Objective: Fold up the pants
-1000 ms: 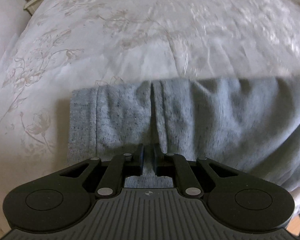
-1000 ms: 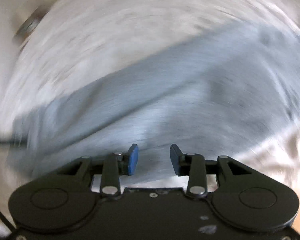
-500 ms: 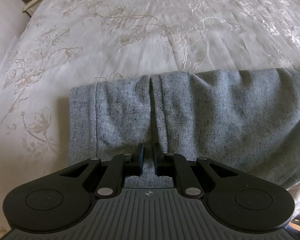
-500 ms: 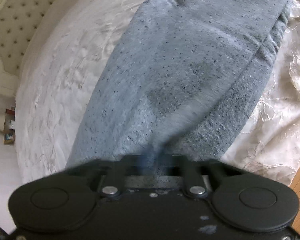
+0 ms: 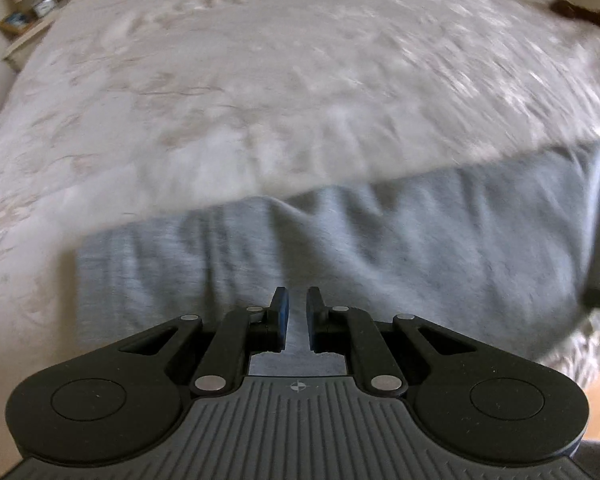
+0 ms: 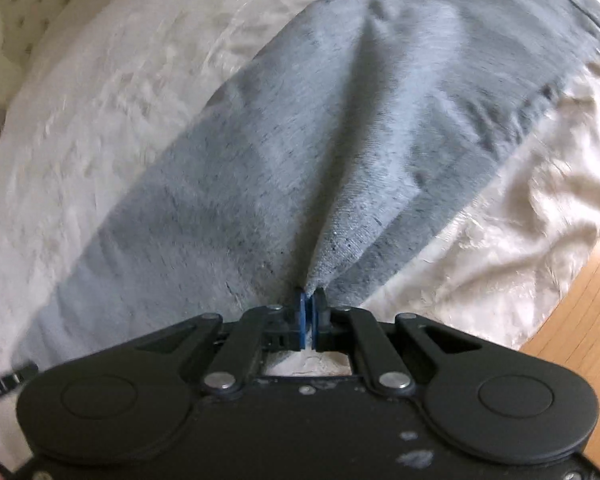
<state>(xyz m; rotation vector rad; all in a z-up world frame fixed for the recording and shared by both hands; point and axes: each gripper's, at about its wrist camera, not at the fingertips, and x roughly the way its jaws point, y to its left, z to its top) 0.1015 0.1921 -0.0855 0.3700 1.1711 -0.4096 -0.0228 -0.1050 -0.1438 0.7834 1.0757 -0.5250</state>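
The grey, speckled knit pants lie spread on a bed under a cream bedspread with a pale floral pattern.

In the right wrist view, the right gripper has its jaws drawn together on a pinch of the pants' near edge; they have just been closing, and the cloth now sits squeezed between the blue pads. From the jaws a raised ridge of fabric runs forward and away, with the cloth sloping down on both sides of it. The pants stretch ahead of the jaws and off to their left as a long band; cream bedspread lies beyond both sides, and a strip of light wooden floor shows to the right of the jaws.

In the left wrist view, the left gripper has its jaws almost together, with a narrow slot between them, and grey cloth fills that slot, so they appear clamped on the pants. Ahead of the jaws the pants run as a wide band from left to right, its far edge against the bedspread. The view is blurred.
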